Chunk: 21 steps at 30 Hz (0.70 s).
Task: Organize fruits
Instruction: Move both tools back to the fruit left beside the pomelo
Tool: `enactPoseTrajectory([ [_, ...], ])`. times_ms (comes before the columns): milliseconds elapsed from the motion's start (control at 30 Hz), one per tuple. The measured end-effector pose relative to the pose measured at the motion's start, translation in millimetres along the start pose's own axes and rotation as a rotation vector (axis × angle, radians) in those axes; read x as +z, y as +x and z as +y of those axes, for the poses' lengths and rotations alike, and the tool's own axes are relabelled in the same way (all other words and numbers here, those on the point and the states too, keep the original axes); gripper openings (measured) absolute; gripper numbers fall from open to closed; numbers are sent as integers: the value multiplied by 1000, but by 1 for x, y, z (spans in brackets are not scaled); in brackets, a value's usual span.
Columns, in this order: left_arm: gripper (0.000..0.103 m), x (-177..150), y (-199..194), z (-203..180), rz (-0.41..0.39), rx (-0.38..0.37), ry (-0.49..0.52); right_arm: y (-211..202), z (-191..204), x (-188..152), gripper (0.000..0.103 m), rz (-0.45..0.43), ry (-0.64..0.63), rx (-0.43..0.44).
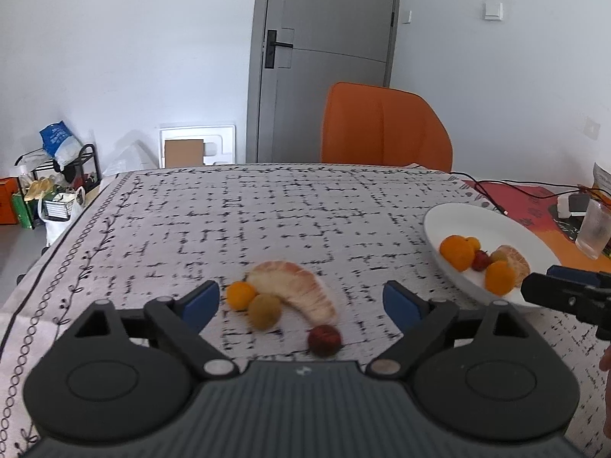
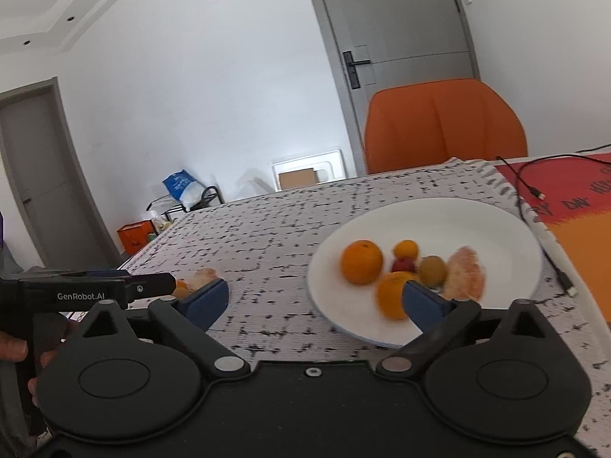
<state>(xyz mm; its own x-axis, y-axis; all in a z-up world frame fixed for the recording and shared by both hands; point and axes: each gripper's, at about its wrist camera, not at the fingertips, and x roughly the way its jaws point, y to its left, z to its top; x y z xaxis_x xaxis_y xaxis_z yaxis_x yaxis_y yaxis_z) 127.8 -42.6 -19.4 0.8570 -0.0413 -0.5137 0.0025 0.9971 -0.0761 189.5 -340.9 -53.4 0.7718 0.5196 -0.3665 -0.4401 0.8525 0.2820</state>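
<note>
Left tool (image 1: 301,301) spread, empty, above four loose fruits on the surface (image 1: 267,213): pomelo segment (image 1: 294,290), small orange (image 1: 240,295), kiwi (image 1: 264,311), red fruit (image 1: 324,339). Right tool (image 2: 315,297) spread, empty, near the plate (image 2: 458,221). Pomelo judged soft, tearable; grip its thick middle gently. Round fruits may roll.

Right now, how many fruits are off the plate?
4, clustered on the cloth: pomelo wedge, small orange, kiwi, red fruit. None seem hidden.
</note>
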Motion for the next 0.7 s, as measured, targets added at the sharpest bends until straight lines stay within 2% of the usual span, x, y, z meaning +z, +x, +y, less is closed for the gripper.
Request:
enactPoseTrajectory([
  [33,93,-1,-1,3,2,3,0,2,3,0,103,3,-3,4],
  [233,94,-9,-5,16,11,22,4,9,18,0,103,19,-27,22],
  [700,94,-17,-15,58,15,63,-72,33,55,-2,101,90,-84,70],
])
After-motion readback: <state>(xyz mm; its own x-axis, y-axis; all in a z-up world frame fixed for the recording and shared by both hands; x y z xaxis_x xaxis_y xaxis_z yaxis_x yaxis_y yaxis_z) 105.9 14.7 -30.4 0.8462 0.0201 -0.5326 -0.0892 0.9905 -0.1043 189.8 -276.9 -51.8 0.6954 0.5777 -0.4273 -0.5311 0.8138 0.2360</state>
